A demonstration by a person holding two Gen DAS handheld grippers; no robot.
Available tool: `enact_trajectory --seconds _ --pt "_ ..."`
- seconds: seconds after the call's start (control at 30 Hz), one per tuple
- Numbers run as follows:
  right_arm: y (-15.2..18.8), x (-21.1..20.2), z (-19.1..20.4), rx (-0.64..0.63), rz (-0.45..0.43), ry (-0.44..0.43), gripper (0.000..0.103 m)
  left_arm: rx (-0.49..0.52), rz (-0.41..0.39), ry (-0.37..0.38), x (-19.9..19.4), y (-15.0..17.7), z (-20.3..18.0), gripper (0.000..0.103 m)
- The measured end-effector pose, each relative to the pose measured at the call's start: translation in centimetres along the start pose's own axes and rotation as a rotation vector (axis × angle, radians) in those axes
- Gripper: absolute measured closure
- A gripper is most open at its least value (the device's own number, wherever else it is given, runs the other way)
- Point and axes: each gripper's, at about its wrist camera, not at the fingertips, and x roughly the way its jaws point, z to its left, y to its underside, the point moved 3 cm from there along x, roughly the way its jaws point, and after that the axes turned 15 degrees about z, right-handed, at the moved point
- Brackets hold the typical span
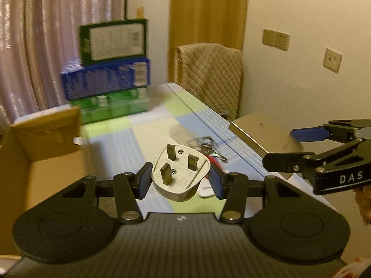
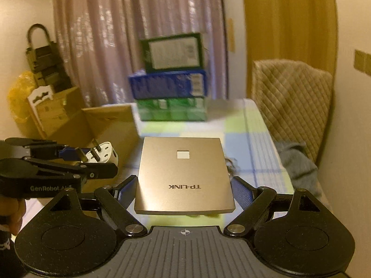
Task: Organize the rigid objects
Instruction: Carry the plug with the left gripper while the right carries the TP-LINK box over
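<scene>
- White three-pin plug adapter (image 1: 179,173) clamped between the left gripper (image 1: 179,180) pads, pin face tilted up and forward, body lifted clear of the tablecloth (image 1: 111,134).
- Probably light, hard, smooth plastic; stiff enough for a firm pinch. Grip on the flat flanks looks sound; the rounded nose and the pins would be poor holds, likely to slip or twist.
- Champagne-coloured TP-LINK box (image 2: 183,173) spanning the right gripper (image 2: 184,193), jaws spread wide and pressing its two side edges; near edge just ahead of the jaws, far edge well forward.
- Likely rigid and moderately light, with a smooth metallic finish that could slide. Held only at the near end, so the long overhang may tip; hold nearer mid-length judged safer.
- Below and just beyond the left jaws: key bunch (image 1: 208,144) and a small white-and-red item, partly hidden, on the tablecloth.
- To the left of both jaws: open cardboard box (image 1: 34,157), judged the likely drop point.
- Far ahead: stacked green and blue cartons (image 2: 170,92), blurred.
- Right of the right jaws: grey cloth (image 2: 296,159) at the table edge, quilted chair (image 2: 292,97) behind.
</scene>
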Motion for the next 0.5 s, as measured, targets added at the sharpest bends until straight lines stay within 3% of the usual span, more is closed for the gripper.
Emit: enact_trajectory --seconds 0.5 --pt "-5.0 1.3 11.7 -0.073 -0.063 -0.161 0.02 -0.109 -0.006 -0.177 -8.1 2.4 11.2 0.056"
